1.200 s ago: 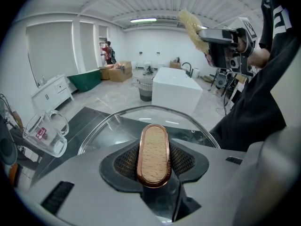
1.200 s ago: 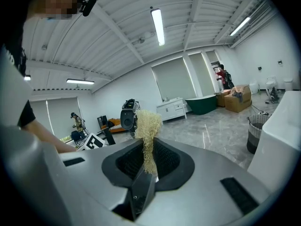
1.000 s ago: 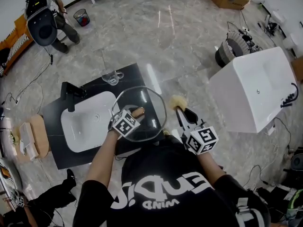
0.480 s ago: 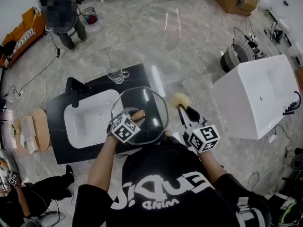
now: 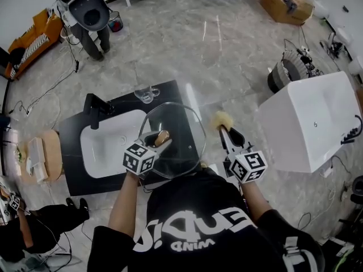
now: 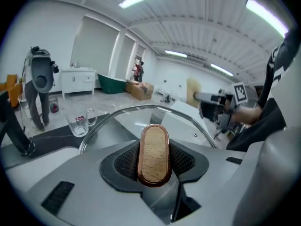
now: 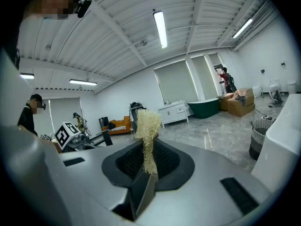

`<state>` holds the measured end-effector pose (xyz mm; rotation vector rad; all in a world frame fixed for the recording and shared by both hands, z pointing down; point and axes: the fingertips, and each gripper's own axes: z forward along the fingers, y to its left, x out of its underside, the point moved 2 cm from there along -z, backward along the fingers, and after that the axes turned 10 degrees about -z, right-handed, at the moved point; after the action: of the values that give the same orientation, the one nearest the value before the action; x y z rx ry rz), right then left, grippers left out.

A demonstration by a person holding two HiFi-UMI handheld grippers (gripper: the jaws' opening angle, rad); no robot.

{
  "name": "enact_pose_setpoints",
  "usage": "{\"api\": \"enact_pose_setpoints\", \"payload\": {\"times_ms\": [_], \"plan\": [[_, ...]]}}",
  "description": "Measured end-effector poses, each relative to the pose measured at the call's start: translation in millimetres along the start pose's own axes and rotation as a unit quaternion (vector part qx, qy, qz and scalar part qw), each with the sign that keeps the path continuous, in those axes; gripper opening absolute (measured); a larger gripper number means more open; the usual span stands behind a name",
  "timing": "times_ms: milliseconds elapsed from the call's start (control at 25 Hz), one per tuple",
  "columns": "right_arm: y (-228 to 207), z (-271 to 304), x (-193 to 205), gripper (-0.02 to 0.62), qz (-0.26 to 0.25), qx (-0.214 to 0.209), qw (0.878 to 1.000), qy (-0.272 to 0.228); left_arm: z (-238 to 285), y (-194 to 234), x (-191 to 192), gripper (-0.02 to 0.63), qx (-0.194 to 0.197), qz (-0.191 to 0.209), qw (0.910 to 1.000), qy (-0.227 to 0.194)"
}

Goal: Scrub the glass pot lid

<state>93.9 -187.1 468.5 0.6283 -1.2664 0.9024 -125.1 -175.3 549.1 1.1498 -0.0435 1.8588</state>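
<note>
Lid [image 5: 182, 120] is gripped by its wooden knob [image 6: 154, 154] in the left tongs [image 5: 158, 141]. Scrubber [image 5: 222, 119] is pinched in the closed right tongs [image 5: 223, 131], just beside the lid. Mug [image 5: 146, 94] is beyond the left tongs, sink [image 5: 108, 147] to their left.

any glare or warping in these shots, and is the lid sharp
Head view: light streaks glare off the floor, lid sharp. Left gripper view: fisheye bends the lid's rim, wooden handle crisp. Right gripper view: ceiling lamp blown out, dark corners.
</note>
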Motion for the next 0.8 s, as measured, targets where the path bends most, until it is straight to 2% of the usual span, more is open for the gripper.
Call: {"api": "enact_pose_setpoints", "payload": {"times_ms": [160,280,360,520,720,800], "plan": [[-6.3,-2.0,-4.1,0.046,0.008,0.006,1.0,-0.007,-19.9,-4.4,-18.5,0.176,0.033,-0.078,0.9936,-0.076],[-10.1,-2.8,-8.3,0.047,0.012,0.007,1.0,-0.009,-31.9,-13.0,-31.2,0.176,0.075,-0.14,0.9784,-0.133],[-9.7,-1.3,-9.9,0.046,0.012,0.004,1.0,-0.009,-37.8,-16.9,-36.4,0.176,0.109,-0.188,0.9614,-0.169],[-4.6,1.8,-11.3,0.047,0.008,-0.005,1.0,-0.009,-46.5,-22.8,-40.7,0.176,0.167,-0.267,0.9214,-0.227],[1.0,1.7,-12.0,0.047,0.005,-0.014,1.0,-0.007,-57.6,-31.8,-45.3,0.176,0.231,-0.334,0.8704,-0.278],[3.6,1.7,-10.6,0.047,0.004,-0.017,1.0,-0.005,-61.6,-34.2,-45.0,0.176,0.259,-0.356,0.8473,-0.297]]}}
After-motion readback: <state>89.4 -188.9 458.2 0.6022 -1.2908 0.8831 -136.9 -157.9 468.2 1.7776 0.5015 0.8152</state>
